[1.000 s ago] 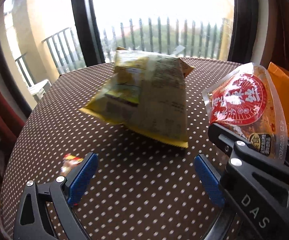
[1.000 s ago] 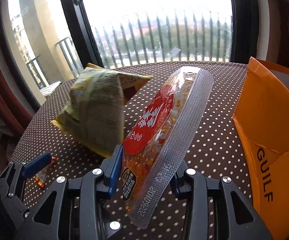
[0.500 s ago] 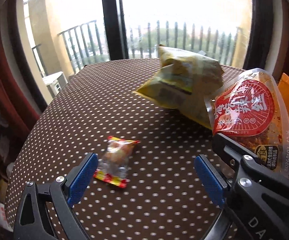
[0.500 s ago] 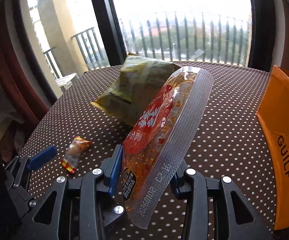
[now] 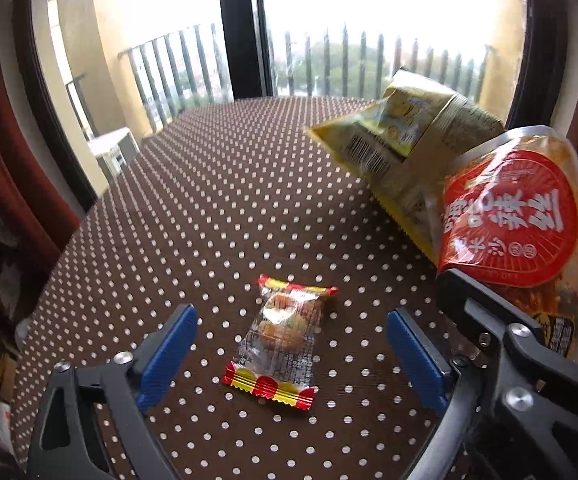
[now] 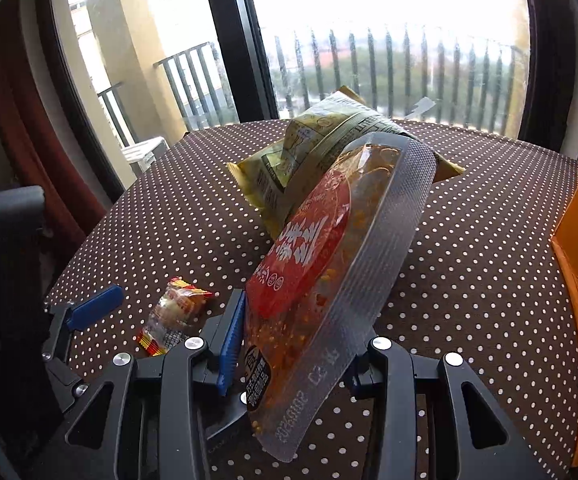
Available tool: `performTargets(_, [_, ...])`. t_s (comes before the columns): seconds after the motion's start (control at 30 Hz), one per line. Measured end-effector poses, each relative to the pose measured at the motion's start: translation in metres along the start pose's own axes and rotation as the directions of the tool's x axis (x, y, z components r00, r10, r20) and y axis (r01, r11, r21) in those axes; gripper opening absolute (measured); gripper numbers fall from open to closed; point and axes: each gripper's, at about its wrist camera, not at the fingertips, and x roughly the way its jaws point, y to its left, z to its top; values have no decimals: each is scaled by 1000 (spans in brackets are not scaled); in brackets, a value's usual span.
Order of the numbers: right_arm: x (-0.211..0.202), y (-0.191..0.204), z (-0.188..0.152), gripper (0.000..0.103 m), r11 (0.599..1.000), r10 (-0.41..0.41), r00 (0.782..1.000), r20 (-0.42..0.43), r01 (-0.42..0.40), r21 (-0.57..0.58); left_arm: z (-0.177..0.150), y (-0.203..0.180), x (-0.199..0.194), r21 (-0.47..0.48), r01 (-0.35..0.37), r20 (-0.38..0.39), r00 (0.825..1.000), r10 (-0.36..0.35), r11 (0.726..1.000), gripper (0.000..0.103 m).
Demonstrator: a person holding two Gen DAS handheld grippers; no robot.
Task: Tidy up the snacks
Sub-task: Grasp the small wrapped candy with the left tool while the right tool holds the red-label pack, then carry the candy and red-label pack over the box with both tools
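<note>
Now: left gripper (image 5: 289, 344) wide open, straddling small clear red-yellow candy wrapper (image 5: 281, 336) on brown polka-dot tablecloth (image 5: 209, 208), not touching. Right gripper (image 6: 293, 364) clamped on red-labelled clear snack pouch (image 6: 329, 264), w/ crinkled yellow chip bag (image 5: 405, 140) behind.

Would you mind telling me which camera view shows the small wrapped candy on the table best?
The left wrist view: the small wrapped candy lies whole and unobstructed on the polka-dot table, between the open left gripper fingers. In the right wrist view it is smaller, off to the left, its lower corner cut off by the right gripper.
</note>
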Motion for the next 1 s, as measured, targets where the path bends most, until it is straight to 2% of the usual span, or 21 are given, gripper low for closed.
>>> performTargets(0.13, [1,-1,-3,44,1000,10,1000,-14,-10,14,-2,6,2,-33,29,-12,999,-29,999,76])
performTargets(0.27, [0,0,-3,44,1000,7,1000,-19,-7,18,-5,3,-3,-22,41,8,999,-40,999,44])
performTargets(0.37, [1,0,-2,44,1000,0,1000,-22,0,21,-8,0,-8,-20,48,11,999,-48,999,37])
performTargets(0.4, [2,3,-2,44,1000,-2,1000,-21,2,20,-9,0,-9,-26,41,15,999,-41,999,32])
performTargets(0.47, [1,4,-2,44,1000,-3,1000,-21,3,21,-12,-1,-14,-29,-3,31,1000,4,1000,28])
performTargets(0.53, [-1,3,-5,44,1000,-4,1000,-22,5,23,-16,-3,-21,-26,-12,48,999,13,1000,28])
performTargets(1.0, [-32,-6,-16,44,999,4,1000,-2,-4,37,-39,-24,-58,-37,31,80,996,-28,999,28])
